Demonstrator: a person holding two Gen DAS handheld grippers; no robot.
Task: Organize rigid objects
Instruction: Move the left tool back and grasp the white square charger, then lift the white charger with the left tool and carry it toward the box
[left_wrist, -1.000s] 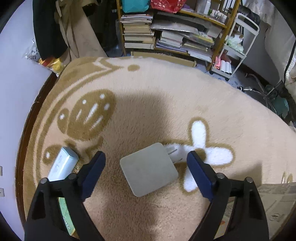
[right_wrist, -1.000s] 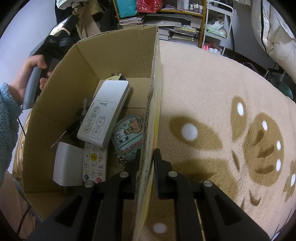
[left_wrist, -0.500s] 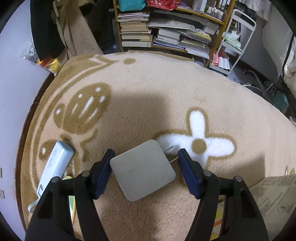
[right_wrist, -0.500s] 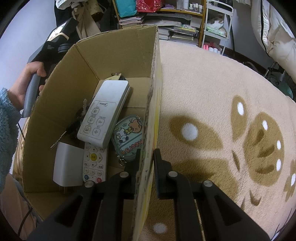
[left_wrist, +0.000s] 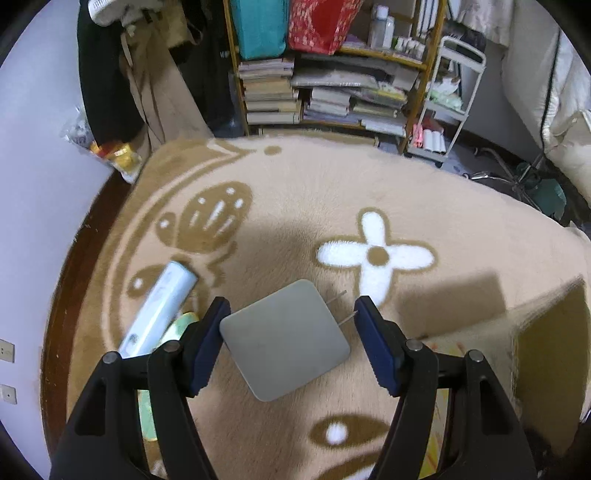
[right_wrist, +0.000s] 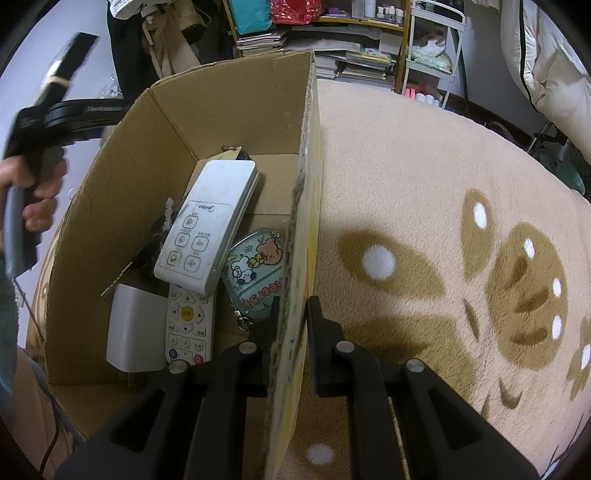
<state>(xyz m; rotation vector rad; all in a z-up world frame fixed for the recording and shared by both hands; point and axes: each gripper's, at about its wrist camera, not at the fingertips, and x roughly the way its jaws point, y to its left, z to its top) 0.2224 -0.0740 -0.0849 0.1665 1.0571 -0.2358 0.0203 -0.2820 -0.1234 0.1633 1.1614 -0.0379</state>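
In the left wrist view my left gripper (left_wrist: 290, 332) is shut on a square white power adapter (left_wrist: 284, 338), gripped at opposite corners and lifted off the tan blanket, its two prongs pointing up right. In the right wrist view my right gripper (right_wrist: 291, 325) is shut on the right wall of an open cardboard box (right_wrist: 301, 206). The box holds a white air-conditioner remote (right_wrist: 207, 229), a TV remote (right_wrist: 188, 325), a white charger block (right_wrist: 135, 328), a cartoon keychain case (right_wrist: 255, 269) and keys. The box corner also shows at the right of the left wrist view (left_wrist: 546, 354).
A pale blue-white case (left_wrist: 160, 306) and a green item (left_wrist: 177, 325) lie on the blanket left of my left gripper. A bookshelf (left_wrist: 332, 85) and a white cart (left_wrist: 447, 103) stand beyond the blanket. The left hand and its handle (right_wrist: 33, 177) show beside the box.
My left gripper closed on the adapter and lifted it; the blanket pattern has dropped away and the box corner has come into view. My right gripper kept its hold on the box wall.
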